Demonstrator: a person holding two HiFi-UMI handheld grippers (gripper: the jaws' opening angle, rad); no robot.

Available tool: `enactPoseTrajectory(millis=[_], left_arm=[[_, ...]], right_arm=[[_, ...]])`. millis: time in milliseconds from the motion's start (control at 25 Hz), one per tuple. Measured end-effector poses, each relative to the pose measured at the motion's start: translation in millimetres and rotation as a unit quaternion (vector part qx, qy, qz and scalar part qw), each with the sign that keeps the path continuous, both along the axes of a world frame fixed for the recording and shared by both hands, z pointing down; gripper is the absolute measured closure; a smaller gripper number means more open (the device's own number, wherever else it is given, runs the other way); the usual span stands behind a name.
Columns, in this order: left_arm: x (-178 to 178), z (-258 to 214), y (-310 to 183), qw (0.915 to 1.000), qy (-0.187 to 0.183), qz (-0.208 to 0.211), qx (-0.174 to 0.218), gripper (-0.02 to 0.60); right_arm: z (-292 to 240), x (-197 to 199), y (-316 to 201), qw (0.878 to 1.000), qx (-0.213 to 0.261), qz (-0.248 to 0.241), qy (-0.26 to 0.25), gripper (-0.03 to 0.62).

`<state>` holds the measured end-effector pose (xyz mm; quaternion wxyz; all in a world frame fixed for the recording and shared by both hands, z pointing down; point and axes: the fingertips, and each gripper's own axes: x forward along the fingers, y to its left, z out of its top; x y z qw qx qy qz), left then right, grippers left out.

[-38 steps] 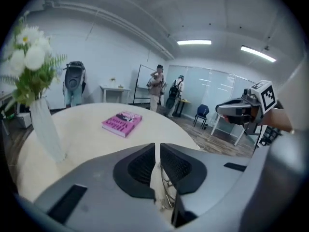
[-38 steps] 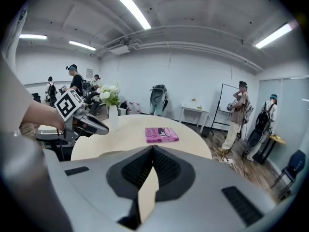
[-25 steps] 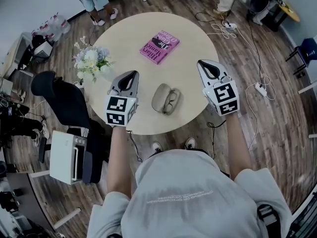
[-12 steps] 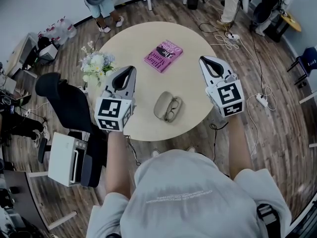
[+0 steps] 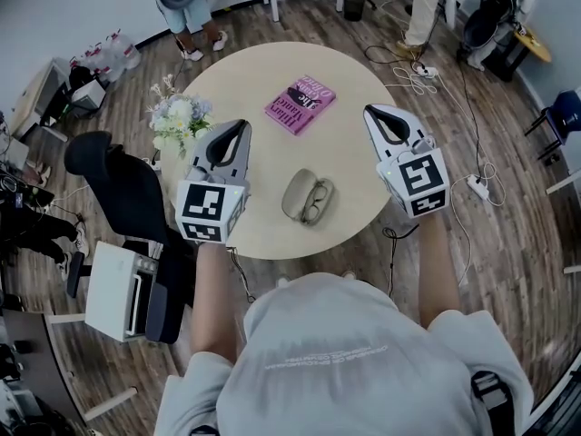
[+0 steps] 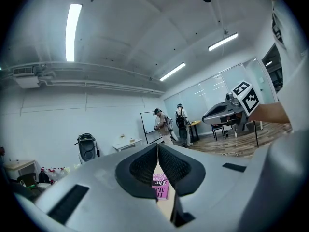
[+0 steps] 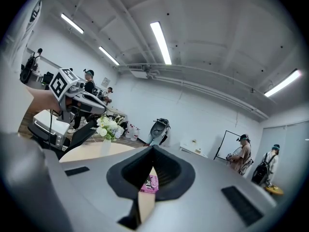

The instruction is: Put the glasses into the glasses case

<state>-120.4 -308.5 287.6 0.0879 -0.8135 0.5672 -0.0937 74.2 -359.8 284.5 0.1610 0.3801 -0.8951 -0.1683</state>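
Note:
An open beige glasses case (image 5: 296, 193) lies near the front of the round table (image 5: 354, 180), with the glasses (image 5: 317, 203) resting in its right half. My left gripper (image 5: 242, 126) hovers above the table to the left of the case, jaws together and empty. My right gripper (image 5: 371, 111) hovers to the right of the case, also shut and empty. In the left gripper view the closed gripper (image 6: 157, 147) points up at the room, and so does the gripper (image 7: 153, 149) in the right gripper view. Neither gripper view shows the case.
A pink book (image 5: 300, 103) lies at the back of the table, and a vase of flowers (image 5: 178, 118) stands at its left edge. A black chair (image 5: 118, 184) and a white box (image 5: 118, 289) sit to the left. People stand beyond the table, and cables (image 5: 408, 57) lie on the floor.
The left gripper has lifted toward the head camera and shifted slightly left. The right gripper has barely moved. The case and glasses lie as before.

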Motion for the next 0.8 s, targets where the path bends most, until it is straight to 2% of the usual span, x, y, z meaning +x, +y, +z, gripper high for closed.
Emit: enactPoseTrajectory(millis=[800], left_arm=[[-6.9, 16.0, 4.4, 0.9997, 0.009, -0.002, -0.022, 0.561]], right_arm=[[13.6, -12.5, 8.0, 1.0, -0.01, -0.012, 0.002, 0.592]])
